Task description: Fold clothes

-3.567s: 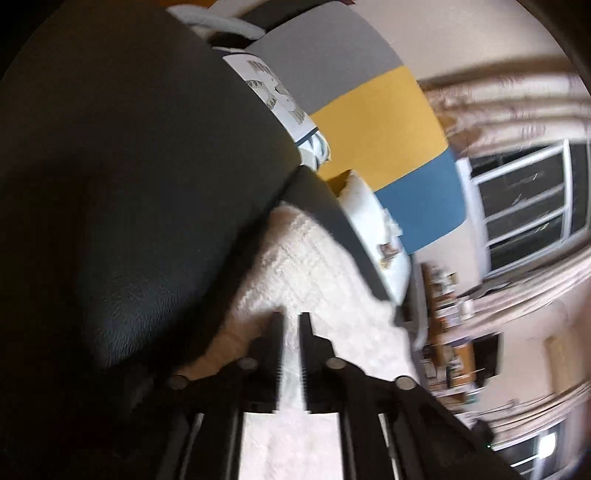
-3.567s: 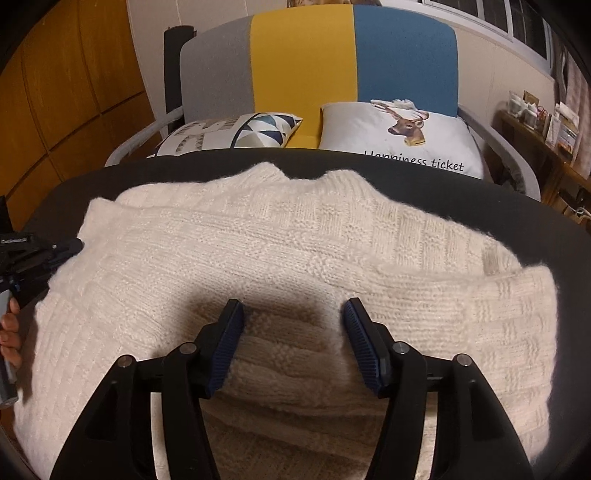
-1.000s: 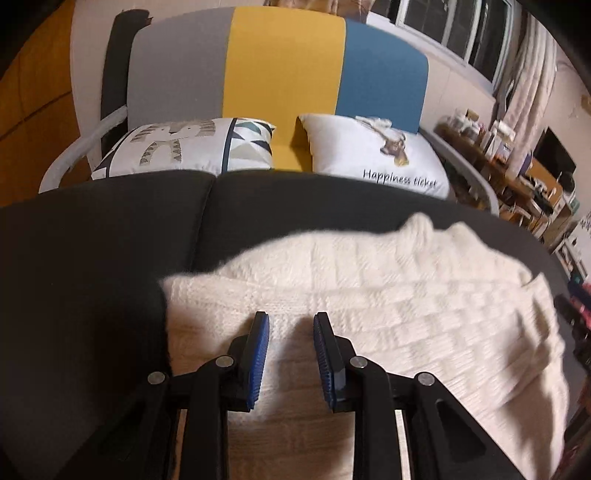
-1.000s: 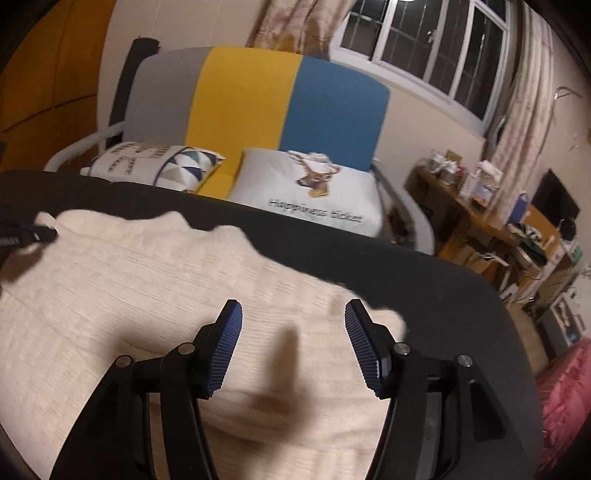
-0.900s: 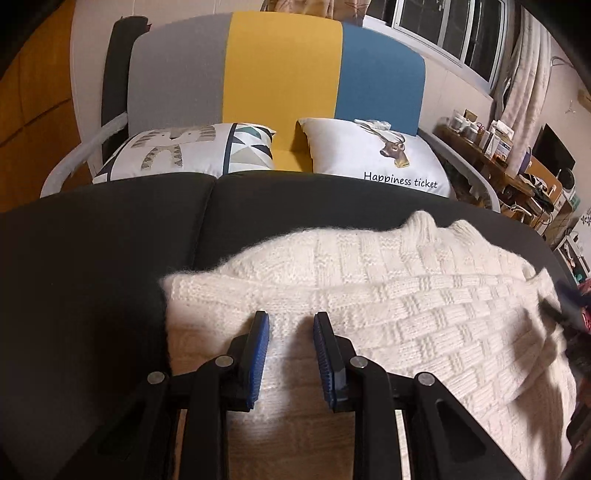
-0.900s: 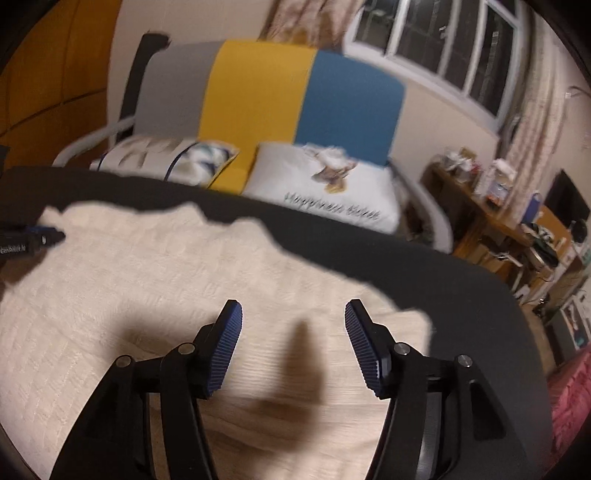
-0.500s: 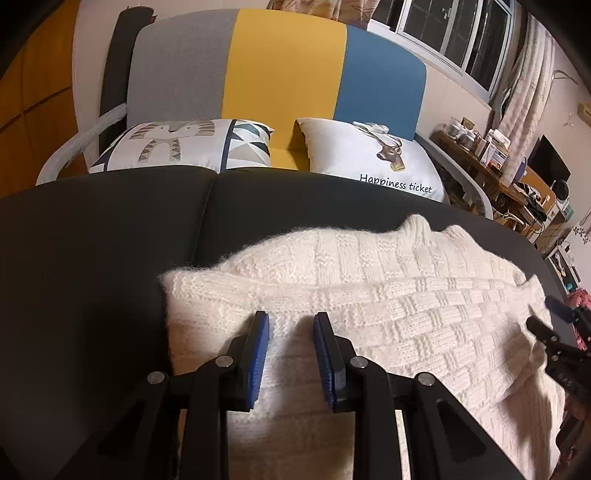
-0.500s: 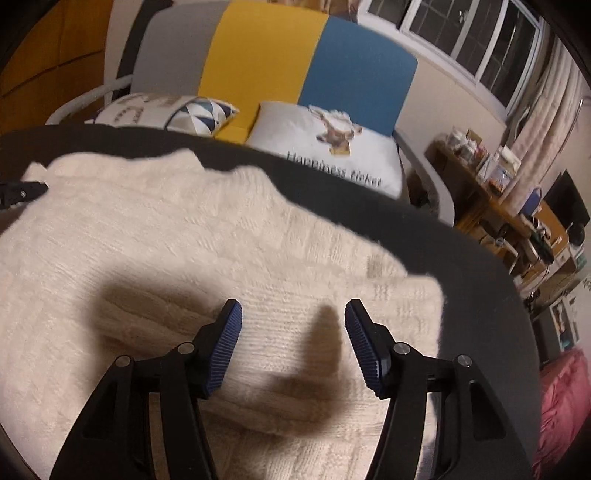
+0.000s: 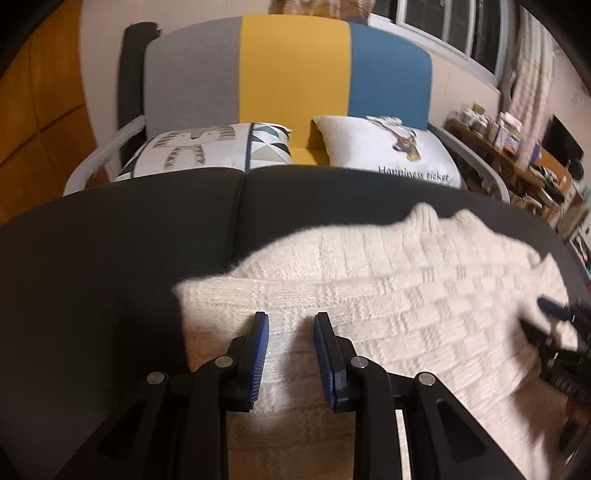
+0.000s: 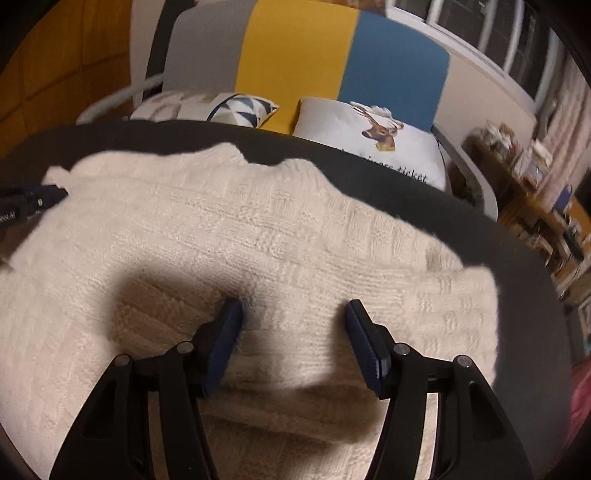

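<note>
Below both hand-held grippers, cream sweater (image 9: pixel 388 291) spread flat

Dark grey padded surface (image 9: pixel 110 258) fills the foreground, seam running toward 12 o'clock. Behind it at 12 o'clock: sofa (image 9: pixel 291 70) with backrest in grey, yellow and blue panels and a pale tubular armrest (image 9: pixel 99 158) at 10 o'clock. Two cushions on its seat: geometric-print cushion (image 9: pixel 210 151) and white deer-print cushion (image 9: pixel 388 151), side by side. Orange-brown panelled wall (image 9: pixel 40 122) at 9 o'clock. Window (image 10: pixel 491 33) at 1 o'clock, dark outside; curtain (image 9: pixel 528 74) beside it. Cluttered wooden shelf (image 9: pixel 517 162) at 3 o'clock, contents blurred, possibly jars. Warm indoor light.
</note>
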A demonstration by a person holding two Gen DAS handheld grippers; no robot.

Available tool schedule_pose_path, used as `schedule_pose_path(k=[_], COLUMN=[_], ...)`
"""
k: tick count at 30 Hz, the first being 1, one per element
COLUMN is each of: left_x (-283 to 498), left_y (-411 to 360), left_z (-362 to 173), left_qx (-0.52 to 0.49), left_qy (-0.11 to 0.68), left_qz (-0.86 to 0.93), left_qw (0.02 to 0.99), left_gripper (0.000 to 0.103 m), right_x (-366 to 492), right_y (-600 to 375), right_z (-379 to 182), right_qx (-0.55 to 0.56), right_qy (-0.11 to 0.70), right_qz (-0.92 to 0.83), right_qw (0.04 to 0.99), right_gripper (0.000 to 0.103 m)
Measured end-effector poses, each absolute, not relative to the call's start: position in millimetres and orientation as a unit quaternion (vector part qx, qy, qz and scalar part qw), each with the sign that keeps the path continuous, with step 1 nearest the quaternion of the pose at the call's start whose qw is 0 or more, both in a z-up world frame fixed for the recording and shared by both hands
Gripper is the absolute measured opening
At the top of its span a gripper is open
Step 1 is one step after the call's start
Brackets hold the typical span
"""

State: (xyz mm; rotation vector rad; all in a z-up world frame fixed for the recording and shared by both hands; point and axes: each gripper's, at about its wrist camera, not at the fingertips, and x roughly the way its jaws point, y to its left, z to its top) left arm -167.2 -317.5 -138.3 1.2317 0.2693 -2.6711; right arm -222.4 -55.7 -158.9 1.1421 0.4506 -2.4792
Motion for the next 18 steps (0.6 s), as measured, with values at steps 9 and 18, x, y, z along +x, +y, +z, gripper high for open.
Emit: schedule_pose_path(k=[9,18], left_x=[-159,-171], left_y=[-306,-312], left_z=[-106,-138], left_qx=[0.378,0.412], left_qy=[0.040,0.015], left_qz=[-0.918,-0.900], left_qw=[0.116,0.141], left_gripper=[0.025,0.025], right_x=[-208,-229], right_y=[-42,-53], right_z=[-137,-142], right_qx=[0.401,0.395], right_qy=[0.131,0.135], right_qz=[-0.885,-0.889], right_qw=[0.197,0.185], right_gripper=[0.062,0.062])
